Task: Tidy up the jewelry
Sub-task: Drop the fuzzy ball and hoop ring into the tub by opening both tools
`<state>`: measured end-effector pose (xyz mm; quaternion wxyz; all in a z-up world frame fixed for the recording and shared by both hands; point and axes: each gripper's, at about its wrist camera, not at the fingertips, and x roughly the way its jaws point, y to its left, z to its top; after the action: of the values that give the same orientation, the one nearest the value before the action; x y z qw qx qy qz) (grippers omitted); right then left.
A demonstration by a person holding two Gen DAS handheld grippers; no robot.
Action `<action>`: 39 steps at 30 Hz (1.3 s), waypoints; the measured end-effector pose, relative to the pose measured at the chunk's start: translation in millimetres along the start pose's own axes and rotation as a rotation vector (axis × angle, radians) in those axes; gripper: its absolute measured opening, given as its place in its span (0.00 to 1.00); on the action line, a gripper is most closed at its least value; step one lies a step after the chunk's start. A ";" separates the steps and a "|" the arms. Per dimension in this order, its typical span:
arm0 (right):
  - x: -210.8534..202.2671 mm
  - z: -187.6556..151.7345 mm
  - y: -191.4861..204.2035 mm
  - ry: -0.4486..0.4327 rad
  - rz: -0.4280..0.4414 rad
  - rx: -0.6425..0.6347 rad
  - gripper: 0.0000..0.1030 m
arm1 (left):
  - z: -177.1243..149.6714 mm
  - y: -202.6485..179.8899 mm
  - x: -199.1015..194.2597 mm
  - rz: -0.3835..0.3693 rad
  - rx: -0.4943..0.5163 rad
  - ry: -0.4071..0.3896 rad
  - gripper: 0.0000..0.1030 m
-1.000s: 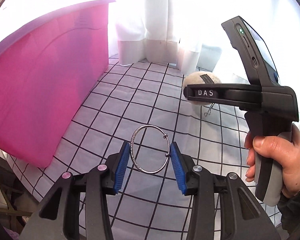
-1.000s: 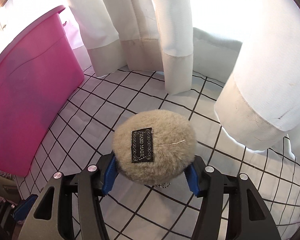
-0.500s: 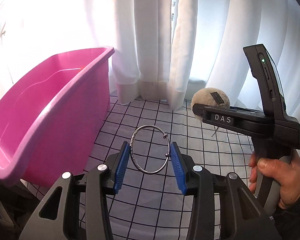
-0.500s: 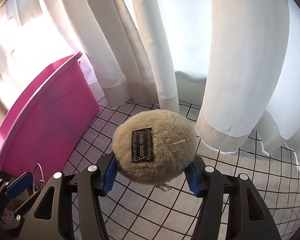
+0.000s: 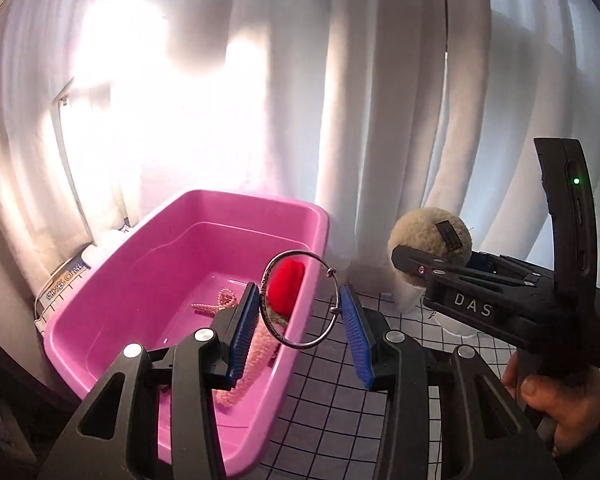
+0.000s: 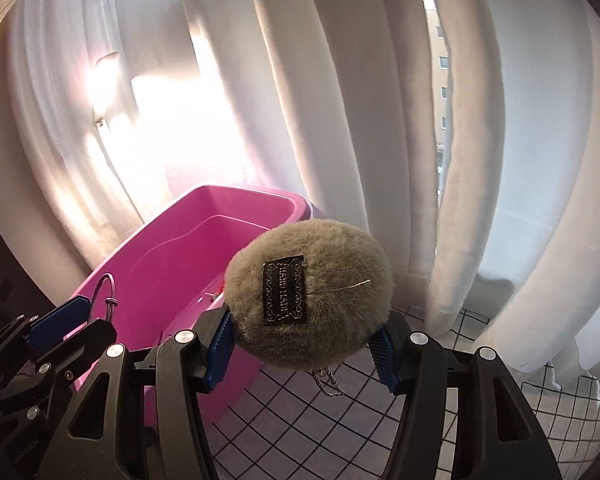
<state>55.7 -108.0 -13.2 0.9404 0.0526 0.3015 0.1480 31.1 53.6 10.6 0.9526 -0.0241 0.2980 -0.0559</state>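
My left gripper (image 5: pixel 300 326) is shut on a silver bangle (image 5: pixel 300 300), held upright in the air just right of the near rim of a pink tub (image 5: pixel 112 304). The bangle also shows in the right wrist view (image 6: pixel 105 294). My right gripper (image 6: pixel 300 354) is shut on a beige fluffy pom-pom (image 6: pixel 332 320) with a black label and a small chain hanging below. The pom-pom also shows in the left wrist view (image 5: pixel 424 236), to the right of the tub. Inside the tub lie a red pom-pom (image 5: pixel 286 284), a pearl strand (image 5: pixel 220 300) and a pink beaded piece (image 5: pixel 256 352).
The pink tub (image 6: pixel 172 256) stands on a white cloth with a black grid (image 5: pixel 332 412), against white curtains (image 6: pixel 340 100). Bright light comes through the curtains behind the tub. The tub's right wall is just below and left of both held items.
Both grippers have risen and tilted up with their loads. The tub's inside has come into view, and both held items are now higher and closer to the tub's rim.
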 end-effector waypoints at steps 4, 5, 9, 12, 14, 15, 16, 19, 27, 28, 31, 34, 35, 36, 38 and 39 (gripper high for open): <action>20.7 24.0 43.3 -0.009 0.070 -0.056 0.54 | 15.3 54.4 0.3 0.098 -0.053 -0.006 0.40; 28.4 26.7 55.0 -0.001 0.083 -0.070 0.54 | 18.0 66.0 4.3 0.121 -0.063 0.000 0.40; 64.9 33.5 88.3 0.057 0.123 -0.104 0.54 | 20.7 103.0 25.8 0.189 -0.098 0.063 0.40; 87.5 32.3 105.1 0.098 0.126 -0.120 0.54 | 18.0 122.4 47.8 0.216 -0.125 0.126 0.40; 101.8 30.4 109.8 0.128 0.122 -0.126 0.54 | 12.7 130.9 60.9 0.221 -0.139 0.174 0.41; 108.2 30.3 110.9 0.144 0.117 -0.128 0.54 | 10.6 135.7 68.8 0.226 -0.147 0.200 0.41; 114.1 29.6 112.8 0.160 0.111 -0.131 0.55 | 8.3 138.6 75.4 0.220 -0.157 0.226 0.41; 127.6 26.8 116.0 0.203 0.091 -0.141 0.60 | 1.4 145.1 86.9 0.205 -0.189 0.272 0.41; 138.9 29.1 102.8 0.269 0.036 -0.069 0.64 | 0.5 153.3 85.3 0.226 -0.230 0.279 0.88; 138.6 30.0 101.5 0.267 0.031 -0.062 0.64 | 0.9 152.4 85.4 0.231 -0.231 0.287 0.89; 134.7 29.1 102.7 0.259 0.016 -0.071 0.64 | -1.0 152.4 88.3 0.234 -0.234 0.307 0.91; 132.0 29.3 107.5 0.245 -0.012 -0.107 0.65 | -1.9 150.7 87.6 0.240 -0.228 0.316 0.92; 130.5 29.8 107.8 0.239 -0.020 -0.115 0.65 | -2.0 150.3 86.6 0.241 -0.227 0.316 0.92; 131.4 30.0 108.5 0.240 -0.024 -0.118 0.65 | -2.0 150.2 85.6 0.244 -0.226 0.315 0.92; 129.3 29.5 106.7 0.243 -0.028 -0.111 0.65 | -2.3 150.5 84.6 0.251 -0.225 0.317 0.93; 128.4 29.7 105.5 0.241 -0.035 -0.108 0.65 | -2.4 150.8 84.8 0.256 -0.224 0.321 0.93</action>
<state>146.4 31.8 -40.0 0.9014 -0.0215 0.4046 0.1526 112.8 193.0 -51.2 0.8837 -0.0827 0.4506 0.0956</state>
